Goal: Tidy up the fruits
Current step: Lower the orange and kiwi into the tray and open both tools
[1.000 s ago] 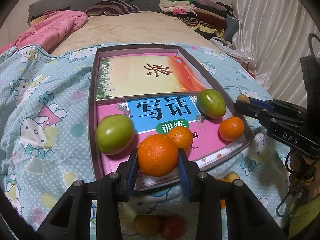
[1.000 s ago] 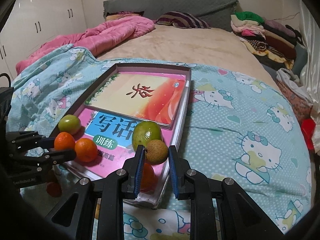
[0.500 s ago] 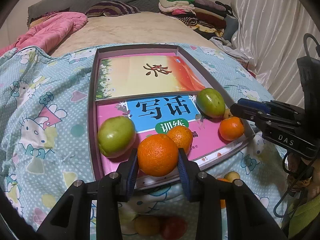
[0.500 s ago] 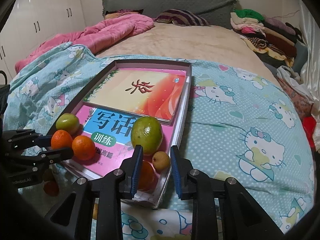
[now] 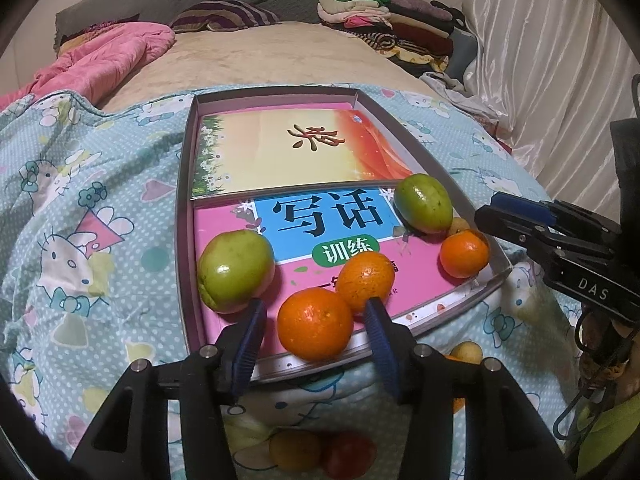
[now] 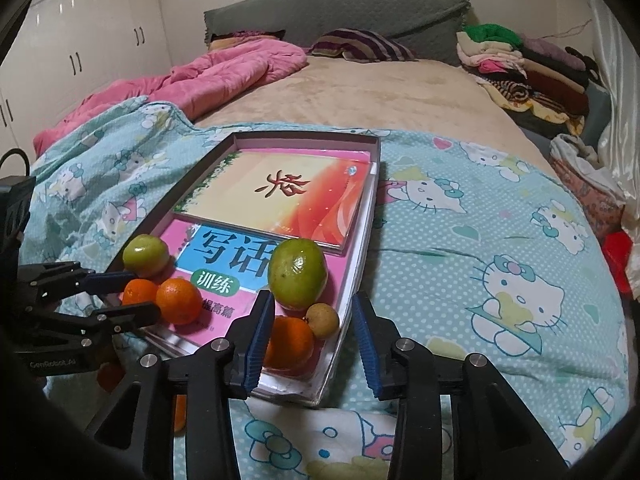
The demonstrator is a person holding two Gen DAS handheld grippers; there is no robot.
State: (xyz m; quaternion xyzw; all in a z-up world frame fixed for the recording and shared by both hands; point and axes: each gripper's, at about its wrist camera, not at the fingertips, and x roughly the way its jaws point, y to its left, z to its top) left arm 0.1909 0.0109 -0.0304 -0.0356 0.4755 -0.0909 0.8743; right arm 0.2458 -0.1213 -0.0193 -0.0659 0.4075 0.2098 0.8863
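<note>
Left wrist view first: our left gripper [image 5: 314, 320] has its jaws opening, and the big orange [image 5: 315, 323] sits between them on the near edge of the tray [image 5: 182, 200], with both pads clear of it. A second orange [image 5: 365, 276] touches it from behind and sits right by the right pad, while a green fruit [image 5: 236, 270] crowds the left one. Further right in the tray there's another green fruit [image 5: 424, 202] and a small orange [image 5: 464, 253], with our right gripper [image 5: 516, 216] poking in just beside them. A few loose fruits [image 5: 320, 450] lie on the blanket [image 5: 80, 220] below the tray. Right wrist view: our right gripper [image 6: 314, 336] is opening too, holding nothing, with an orange [image 6: 290, 344] and a little tan fruit [image 6: 323, 320] in the tray corner between its jaws. A green fruit [image 6: 298, 274] sits right behind those. The left gripper [image 6: 120, 296] comes in from the left, straddling an orange [image 6: 138, 292].
</note>
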